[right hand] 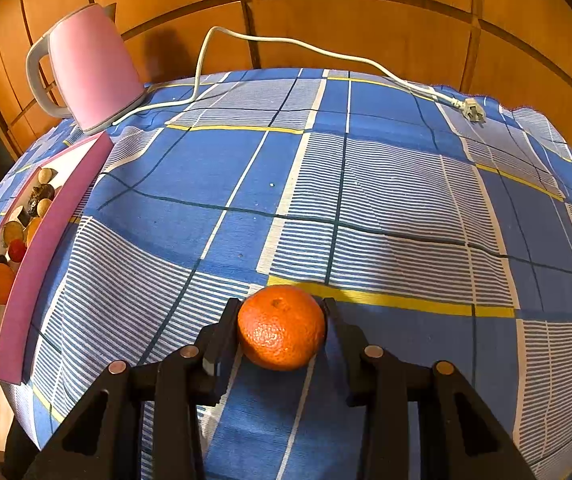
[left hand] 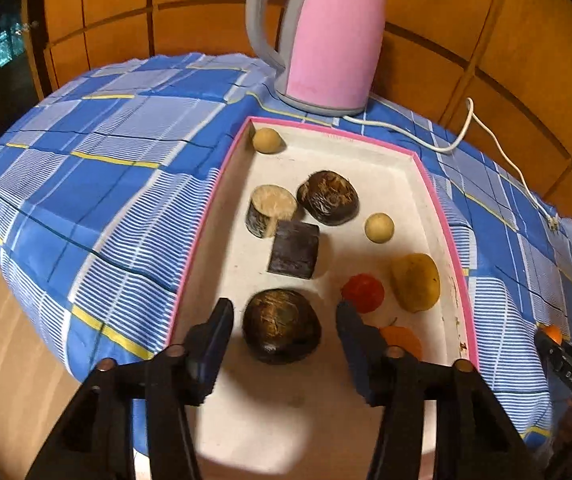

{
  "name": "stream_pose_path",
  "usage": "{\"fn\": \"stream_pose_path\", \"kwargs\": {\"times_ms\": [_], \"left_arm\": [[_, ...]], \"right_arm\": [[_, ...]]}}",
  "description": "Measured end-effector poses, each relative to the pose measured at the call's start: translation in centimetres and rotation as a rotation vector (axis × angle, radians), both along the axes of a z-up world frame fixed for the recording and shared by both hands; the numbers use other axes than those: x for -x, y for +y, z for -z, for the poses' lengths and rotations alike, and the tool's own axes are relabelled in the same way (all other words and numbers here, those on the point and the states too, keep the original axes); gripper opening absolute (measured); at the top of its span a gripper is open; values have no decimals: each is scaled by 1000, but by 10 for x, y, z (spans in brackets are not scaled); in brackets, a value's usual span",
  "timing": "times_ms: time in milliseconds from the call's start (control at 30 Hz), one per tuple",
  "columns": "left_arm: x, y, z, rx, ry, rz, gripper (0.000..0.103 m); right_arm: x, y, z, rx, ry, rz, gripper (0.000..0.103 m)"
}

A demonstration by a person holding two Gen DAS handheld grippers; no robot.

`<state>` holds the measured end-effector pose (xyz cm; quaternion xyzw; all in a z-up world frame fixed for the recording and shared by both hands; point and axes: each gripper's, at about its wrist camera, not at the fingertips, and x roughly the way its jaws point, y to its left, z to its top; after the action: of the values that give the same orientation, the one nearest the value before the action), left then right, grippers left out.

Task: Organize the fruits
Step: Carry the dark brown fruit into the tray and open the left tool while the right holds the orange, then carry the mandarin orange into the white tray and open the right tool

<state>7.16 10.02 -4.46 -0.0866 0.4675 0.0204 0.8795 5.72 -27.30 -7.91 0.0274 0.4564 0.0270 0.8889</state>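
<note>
Pinching an orange [right hand: 281, 328], the right gripper [right hand: 281, 320] contrasts the spread left gripper [left hand: 283, 320]; no legible writing.

You have a pink electric kettle with a grey handle [right hand: 85, 68] standing at the far left of the counter, on its blue, white and yellow checked cloth [right hand: 366, 200]. Its white power cord [right hand: 286, 42] trails along the counter's far edge to an unplugged plug [right hand: 472, 112] near the far right corner. Orange wooden panelling [right hand: 366, 12] rises behind.
</note>
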Motion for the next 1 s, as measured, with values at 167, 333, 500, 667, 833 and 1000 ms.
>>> {"fn": "stream_pose_path", "kwargs": {"times_ms": [167,333,500,667,833,1000], "left_arm": [[9,1,-9,-37,-39,-12,55],[18,-2,-16,-40,-55,-1,55],[27,-12,-23,-41,-77,29,57],[35,-22,-30,-52,-98,63,57],[41,-25,-33,-57,-111,79,58],[44,-27,-32,-55,-112,85,58]], "right_arm": [[-1,0,1,1,1,1,40],[-2,0,0,3,4,0,40],[-2,1,0,9,8,0,40],[-3,2,0,13,11,2,40],[-3,3,0,20,17,-1,40],[-4,4,0,30,22,2,40]]}}
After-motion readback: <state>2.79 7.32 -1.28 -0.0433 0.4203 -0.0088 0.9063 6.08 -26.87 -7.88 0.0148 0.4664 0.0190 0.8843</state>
